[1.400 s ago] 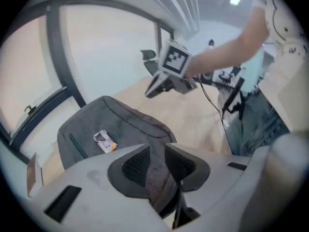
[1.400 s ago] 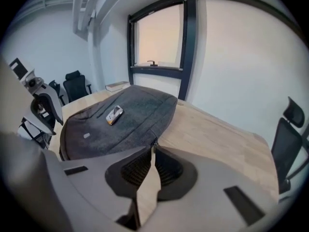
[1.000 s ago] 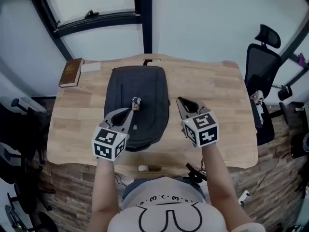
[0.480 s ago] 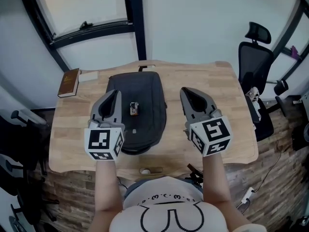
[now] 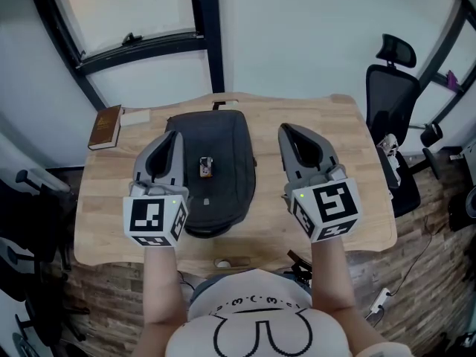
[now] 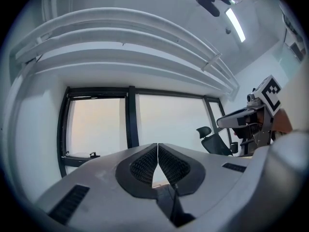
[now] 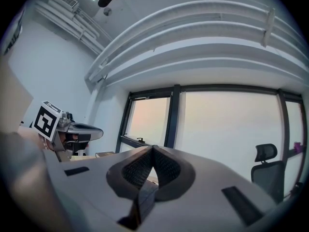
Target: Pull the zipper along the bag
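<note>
A dark grey backpack (image 5: 216, 162) lies flat in the middle of the wooden table (image 5: 312, 125), with a small brown tag or charm (image 5: 206, 166) on its top. My left gripper (image 5: 178, 137) is held high over the bag's left edge, shut and empty. My right gripper (image 5: 286, 130) hangs shut and empty to the right of the bag, over bare wood. In both gripper views the jaws meet tip to tip, left gripper (image 6: 157, 145) and right gripper (image 7: 152, 148), and point level at the windows, so the bag is hidden there.
A brown book (image 5: 105, 127) lies at the table's far left corner. A black office chair (image 5: 392, 88) stands to the right of the table. A small object (image 5: 222, 262) rests at the near table edge. Windows with dark frames (image 5: 204, 28) are behind.
Both grippers have risen from just above the bag and table to well above them, tilting from pointing downward to level. Both stayed shut. The bag has not moved.
</note>
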Demonstrator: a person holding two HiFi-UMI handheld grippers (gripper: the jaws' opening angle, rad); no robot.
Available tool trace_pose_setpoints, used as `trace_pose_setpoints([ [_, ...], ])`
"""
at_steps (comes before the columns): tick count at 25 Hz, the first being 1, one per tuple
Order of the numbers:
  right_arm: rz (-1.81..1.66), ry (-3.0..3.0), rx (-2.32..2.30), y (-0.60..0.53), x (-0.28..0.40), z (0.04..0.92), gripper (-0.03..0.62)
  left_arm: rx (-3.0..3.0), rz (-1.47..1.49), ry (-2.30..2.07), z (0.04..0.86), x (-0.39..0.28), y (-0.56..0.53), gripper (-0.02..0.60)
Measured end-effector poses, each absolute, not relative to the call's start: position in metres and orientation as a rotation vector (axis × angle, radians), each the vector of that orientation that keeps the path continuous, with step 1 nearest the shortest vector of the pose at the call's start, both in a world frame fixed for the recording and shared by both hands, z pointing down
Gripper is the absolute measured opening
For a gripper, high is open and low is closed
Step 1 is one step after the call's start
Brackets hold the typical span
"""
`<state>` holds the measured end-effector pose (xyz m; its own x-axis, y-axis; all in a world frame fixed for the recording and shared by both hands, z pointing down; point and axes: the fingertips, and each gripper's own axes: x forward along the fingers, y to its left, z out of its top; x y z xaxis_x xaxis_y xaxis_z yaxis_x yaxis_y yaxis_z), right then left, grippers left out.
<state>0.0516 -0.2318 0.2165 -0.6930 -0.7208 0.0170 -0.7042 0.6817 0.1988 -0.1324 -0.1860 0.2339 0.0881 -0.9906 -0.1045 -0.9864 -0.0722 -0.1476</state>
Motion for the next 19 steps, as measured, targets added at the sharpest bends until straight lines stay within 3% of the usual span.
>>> trace_pose_setpoints([
  [19,-0.293,-2.768,1.248,-0.23,0.055,0.214,0.049,-2.142,-0.021,1.987,0.219,-0.141,-0.18,0.018],
])
